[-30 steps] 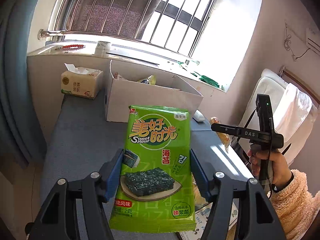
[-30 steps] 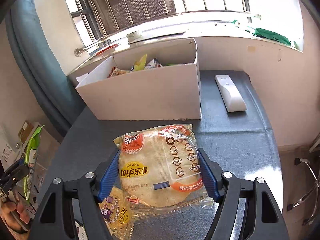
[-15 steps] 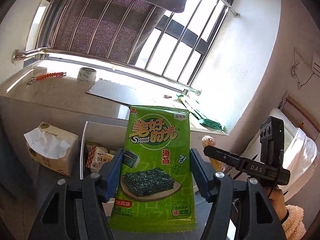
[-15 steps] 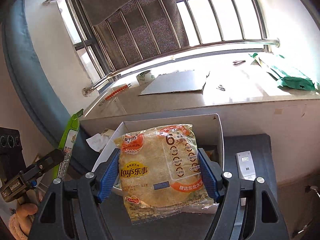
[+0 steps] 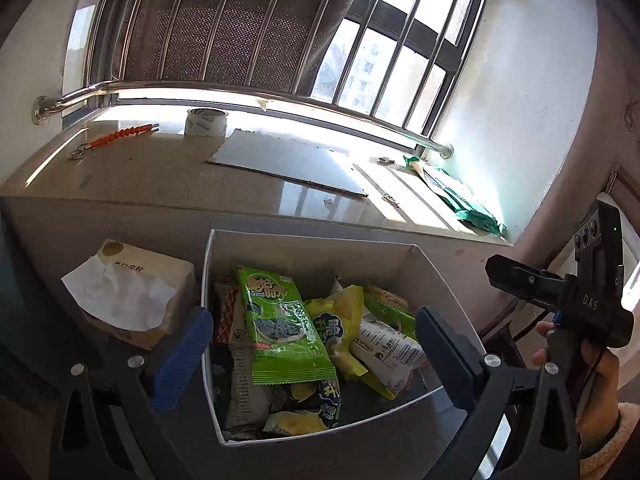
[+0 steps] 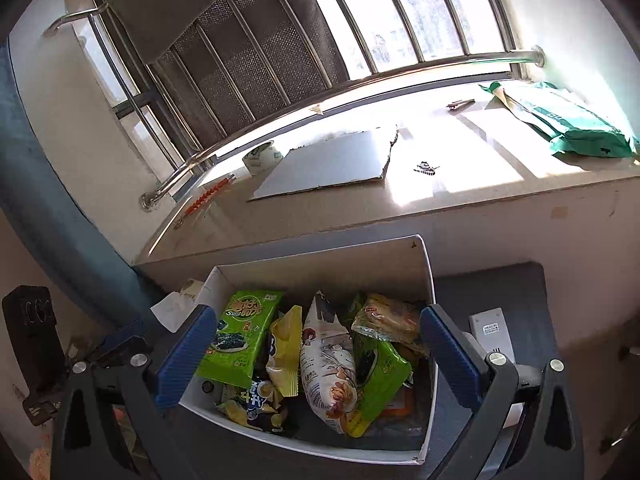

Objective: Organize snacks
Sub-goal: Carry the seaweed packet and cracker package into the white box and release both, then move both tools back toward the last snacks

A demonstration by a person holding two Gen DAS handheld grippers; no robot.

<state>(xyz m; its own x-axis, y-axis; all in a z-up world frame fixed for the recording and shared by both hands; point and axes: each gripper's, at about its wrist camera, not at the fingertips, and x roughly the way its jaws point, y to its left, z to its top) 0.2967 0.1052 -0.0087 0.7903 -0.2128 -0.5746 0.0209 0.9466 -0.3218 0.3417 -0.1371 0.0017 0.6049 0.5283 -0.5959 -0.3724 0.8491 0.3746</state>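
Observation:
A white cardboard box [image 5: 312, 252] [image 6: 332, 264] on the dark table holds several snack packs. The green seaweed pack [image 5: 280, 328] [image 6: 240, 332] lies on top at the box's left side. The clear Lay's crisps pack [image 6: 388, 320] lies at the box's right side. My left gripper [image 5: 316, 352] is open and empty above the box. My right gripper [image 6: 316, 356] is open and empty above the box. The right gripper's black body [image 5: 560, 300] shows at the right of the left wrist view.
A tissue box [image 5: 128, 292] stands left of the snack box. A white remote [image 6: 492, 332] lies on the table to its right. The windowsill behind holds a tape roll [image 5: 206, 122], a grey board [image 5: 288, 164], an orange tool [image 5: 120, 136] and green bags [image 6: 568, 120].
Both grippers have opened and let go of their packs. The seaweed pack and the Lay's pack now lie in the box. Both views now look down into the box.

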